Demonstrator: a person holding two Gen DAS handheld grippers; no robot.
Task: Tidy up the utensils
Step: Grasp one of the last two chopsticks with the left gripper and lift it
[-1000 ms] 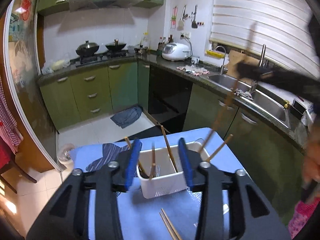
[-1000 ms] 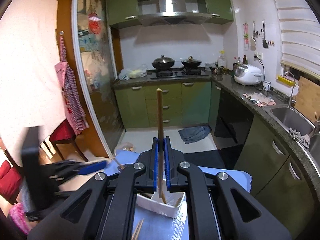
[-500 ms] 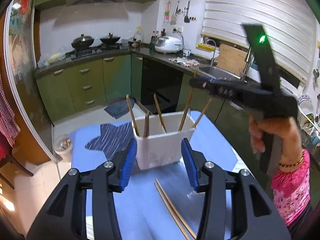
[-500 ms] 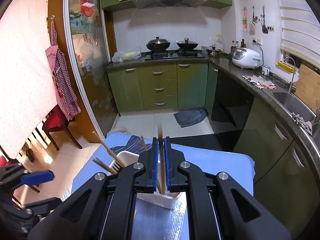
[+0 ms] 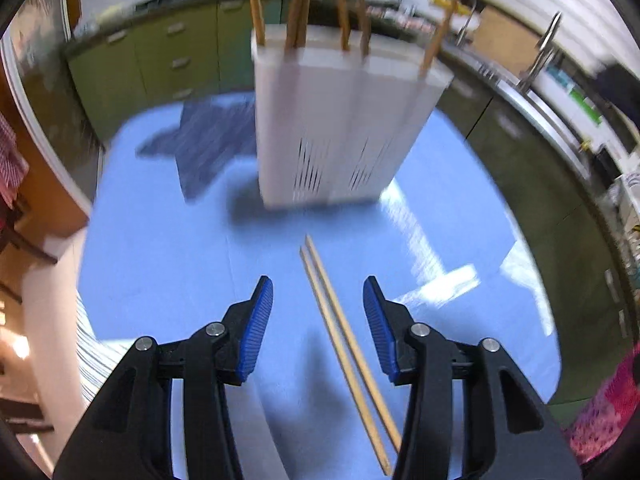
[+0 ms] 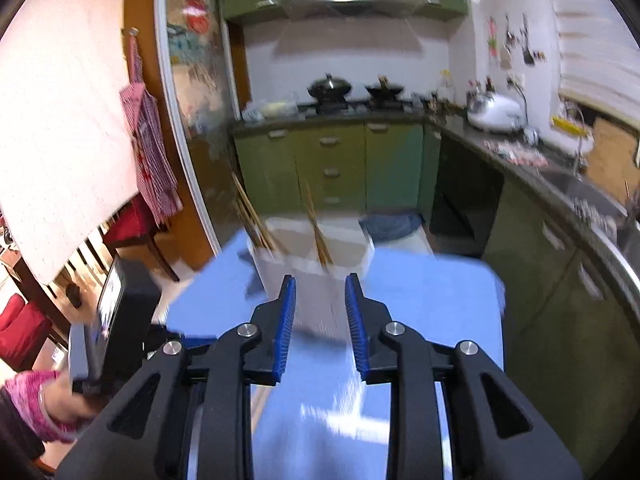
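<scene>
Your right gripper (image 6: 320, 316) has just opened, empty; your left gripper (image 5: 318, 320) gapes over two chopsticks (image 5: 344, 344), holder (image 5: 340, 132) at twelve o'clock: next, pinch one

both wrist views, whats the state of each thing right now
left gripper: open, empty, above the loose pair
right gripper: jaws just opened, empty
loose chopsticks: flat on the blue table, side by side
white holder: upright, chopsticks standing inside
</scene>
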